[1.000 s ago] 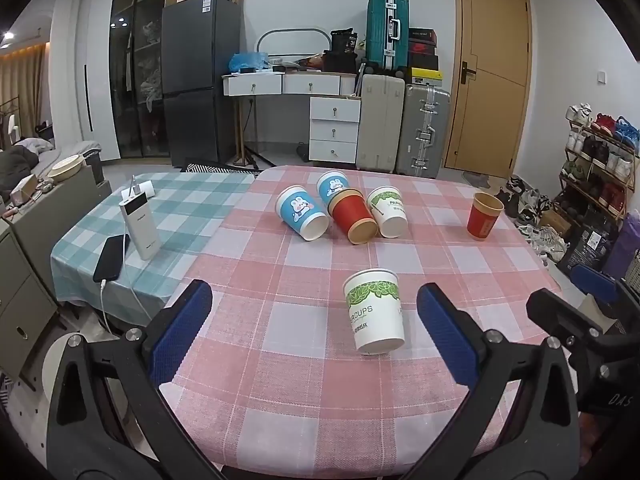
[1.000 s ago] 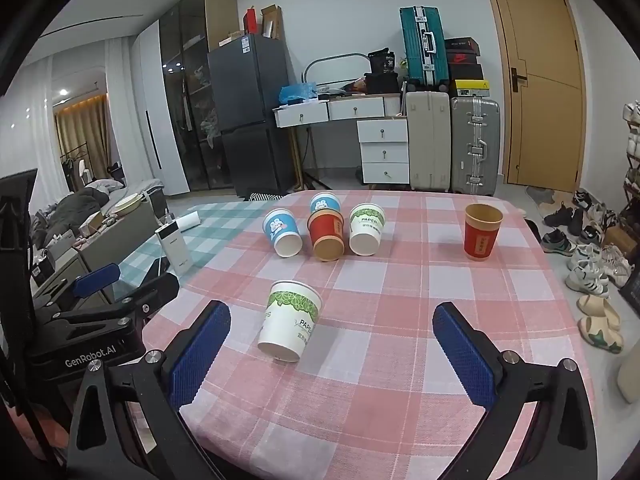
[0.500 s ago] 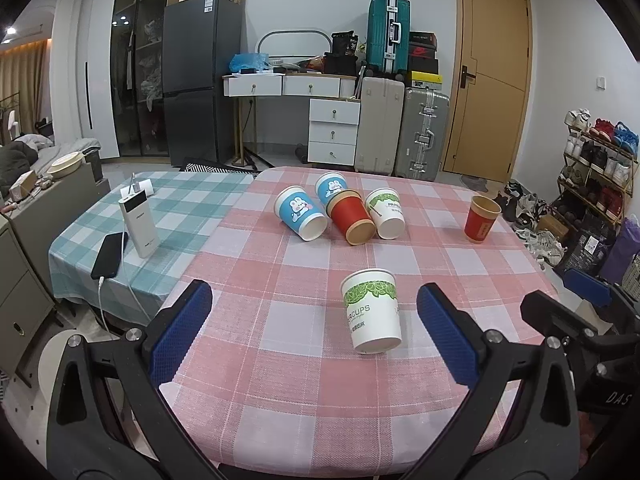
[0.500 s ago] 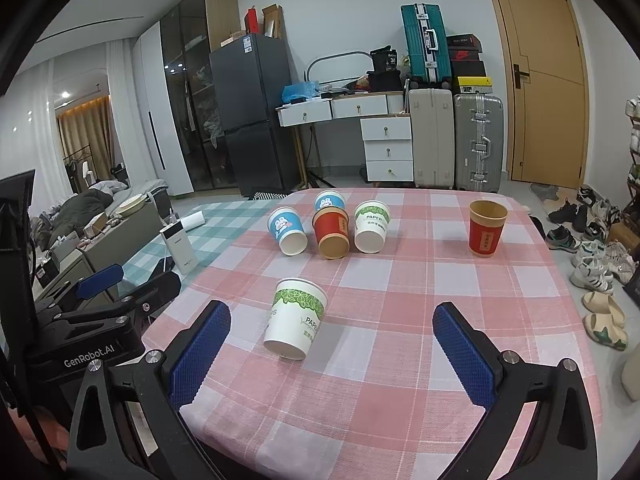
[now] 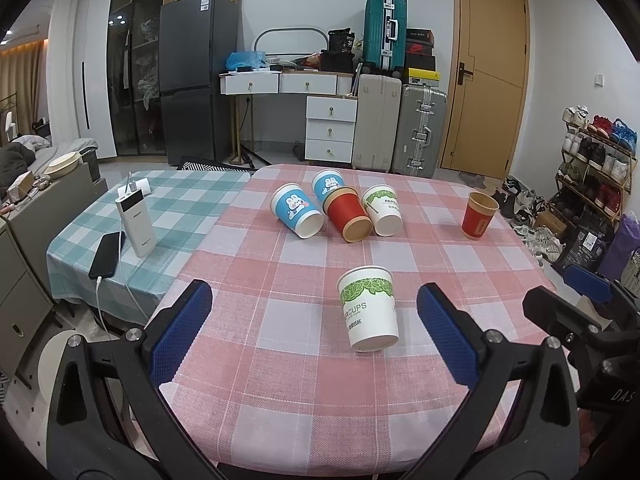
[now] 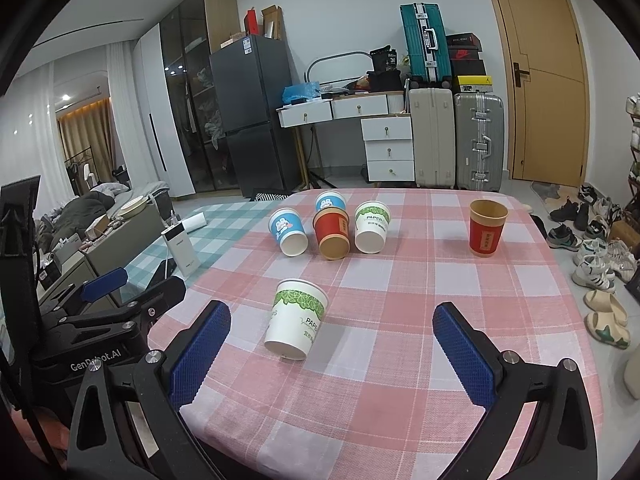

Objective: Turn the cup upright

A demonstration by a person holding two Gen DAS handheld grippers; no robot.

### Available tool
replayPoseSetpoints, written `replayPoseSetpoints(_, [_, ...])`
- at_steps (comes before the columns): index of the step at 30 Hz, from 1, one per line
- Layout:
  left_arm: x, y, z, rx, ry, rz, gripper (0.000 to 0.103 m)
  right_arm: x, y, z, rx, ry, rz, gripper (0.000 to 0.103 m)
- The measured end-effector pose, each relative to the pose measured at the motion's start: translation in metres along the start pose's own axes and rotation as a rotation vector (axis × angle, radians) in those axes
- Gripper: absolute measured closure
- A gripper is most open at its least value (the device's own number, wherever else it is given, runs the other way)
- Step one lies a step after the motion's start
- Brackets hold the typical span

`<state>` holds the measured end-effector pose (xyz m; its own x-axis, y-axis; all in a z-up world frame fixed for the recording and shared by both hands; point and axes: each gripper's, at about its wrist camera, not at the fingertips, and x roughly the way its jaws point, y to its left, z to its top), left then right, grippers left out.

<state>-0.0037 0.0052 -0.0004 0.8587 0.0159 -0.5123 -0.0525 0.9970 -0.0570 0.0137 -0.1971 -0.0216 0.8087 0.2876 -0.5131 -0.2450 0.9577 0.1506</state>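
Note:
A white paper cup with a green leaf band (image 5: 369,313) lies on its side on the pink checked tablecloth (image 5: 280,380), its base toward me; it also shows in the right wrist view (image 6: 298,318). My left gripper (image 5: 316,336) is open and empty, its blue pads on either side of the cup, short of it. My right gripper (image 6: 332,356) is open and empty, the cup just ahead of its left pad. Farther back several cups lie on their sides: two blue (image 5: 297,211), a red one (image 5: 347,214) and a white one (image 5: 383,209). A red cup (image 5: 478,215) stands upright at the right.
A teal checked cloth (image 5: 168,200) at the left carries a white power bank (image 5: 135,221) and a black phone (image 5: 107,254) on a cable. Shoes and a rack (image 5: 596,168) stand beyond the table's right edge. Each gripper shows at the edge of the other's view (image 6: 100,320).
Both views shifted slightly; the grippers drew back and rose a little, so the cups sit a bit lower in frame. No cup moved. Both grippers stayed open.

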Motion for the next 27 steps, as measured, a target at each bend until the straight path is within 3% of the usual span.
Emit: replayPoseSetpoints(27, [0.0056, 0.0046, -0.0102, 0.020, 0.031, 0.010, 0.000, 0.0016, -0.0025, -0.0023, 0.013, 0.009, 0.007, 0.000])
